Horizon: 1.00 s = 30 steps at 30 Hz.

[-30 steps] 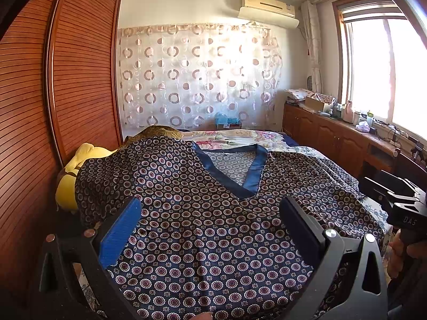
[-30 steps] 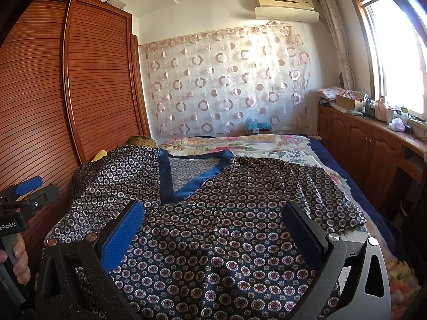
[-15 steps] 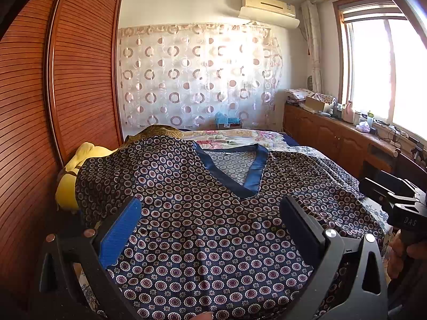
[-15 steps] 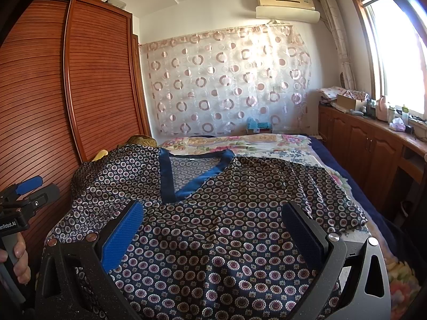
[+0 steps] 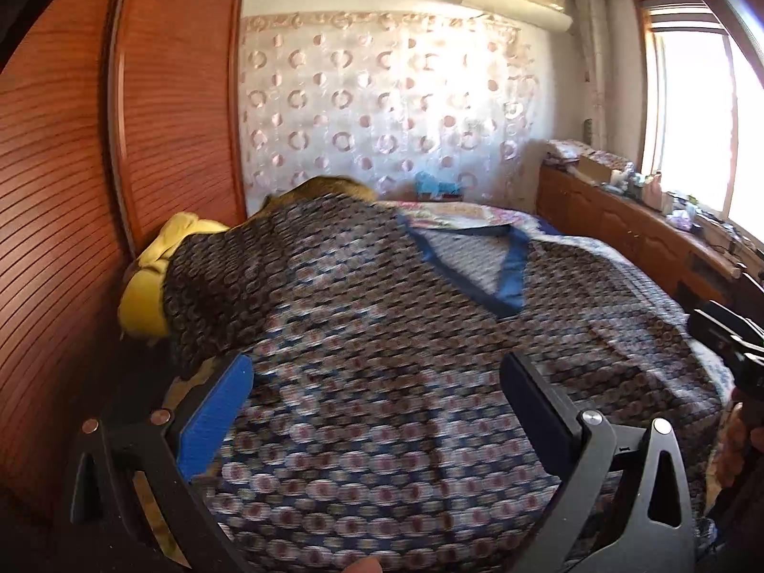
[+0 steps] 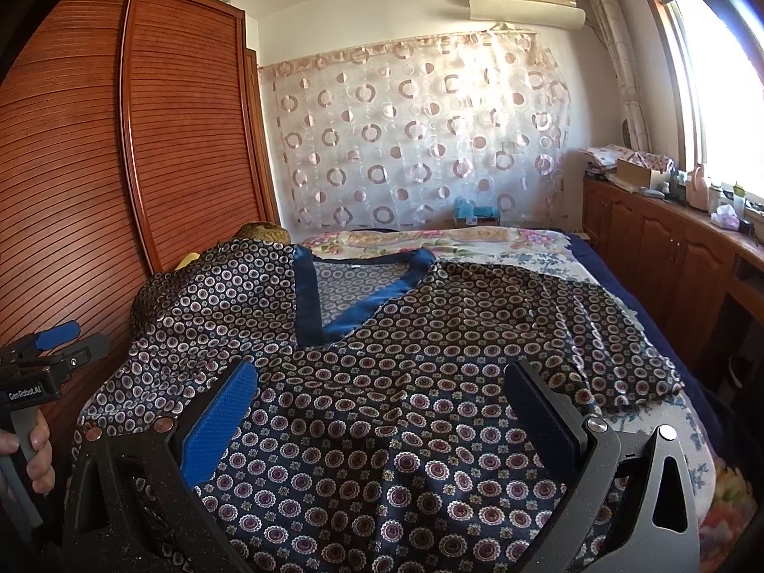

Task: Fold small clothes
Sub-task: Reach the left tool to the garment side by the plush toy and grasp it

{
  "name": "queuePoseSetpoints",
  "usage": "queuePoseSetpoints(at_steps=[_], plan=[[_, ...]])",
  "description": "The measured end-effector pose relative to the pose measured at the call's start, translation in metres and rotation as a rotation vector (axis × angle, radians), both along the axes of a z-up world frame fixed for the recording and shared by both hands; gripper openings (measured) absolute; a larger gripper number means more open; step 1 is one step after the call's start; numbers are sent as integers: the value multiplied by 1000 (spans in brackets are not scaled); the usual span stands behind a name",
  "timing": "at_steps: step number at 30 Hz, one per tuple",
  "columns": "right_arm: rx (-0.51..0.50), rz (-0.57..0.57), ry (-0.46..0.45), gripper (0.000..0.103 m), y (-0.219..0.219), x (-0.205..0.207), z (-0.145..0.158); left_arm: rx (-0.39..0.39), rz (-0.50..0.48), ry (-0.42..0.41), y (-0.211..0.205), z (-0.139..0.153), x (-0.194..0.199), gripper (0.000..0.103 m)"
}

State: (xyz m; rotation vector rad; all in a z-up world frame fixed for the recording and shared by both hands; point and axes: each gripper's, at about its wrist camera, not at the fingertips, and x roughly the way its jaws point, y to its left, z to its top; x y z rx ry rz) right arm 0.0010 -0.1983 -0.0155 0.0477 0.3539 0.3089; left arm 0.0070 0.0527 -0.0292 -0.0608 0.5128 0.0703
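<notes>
Left wrist view: the left gripper [image 5: 377, 406] hangs over the near part of the bed [image 5: 563, 231], its jaws spread wide with nothing between them. Under it lies the patterned shirt [image 5: 382, 334], dark with small rings and a blue V-neck band, spread front-up over the bed; this view is smeared by motion blur. A yellow cushion [image 5: 148, 281] sits at the bed's left edge against the slatted wardrobe [image 5: 119, 167], partly under the shirt's sleeve. At the right edge the right gripper [image 5: 730, 334] shows in part.

Right wrist view: the right gripper [image 6: 382, 410] has its jaws wide apart, empty, above the shirt's [image 6: 406, 382] lower part. The shirt covers the bed's [image 6: 477, 243] near half, collar toward the curtain [image 6: 420, 133], one sleeve reaching the right edge. At the left edge a hand [image 6: 33, 458] holds the left gripper [image 6: 43, 348]; its jaws cannot be judged here.
</notes>
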Motion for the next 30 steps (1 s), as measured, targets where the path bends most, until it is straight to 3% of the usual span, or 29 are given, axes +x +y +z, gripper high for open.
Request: queuePoseSetpoints(at_steps=[10, 17, 25, 30], plan=[[-52, 49, -2, 103, 16, 24, -7, -6, 99, 33, 63, -16, 9, 103], [-85, 127, 27, 103, 26, 39, -12, -19, 104, 56, 92, -22, 23, 103], [-112, 192, 81, 103, 35, 59, -11, -87, 91, 124, 131, -36, 55, 102], [-119, 205, 89, 103, 33, 68, -6, -121, 65, 194, 146, -49, 80, 88]])
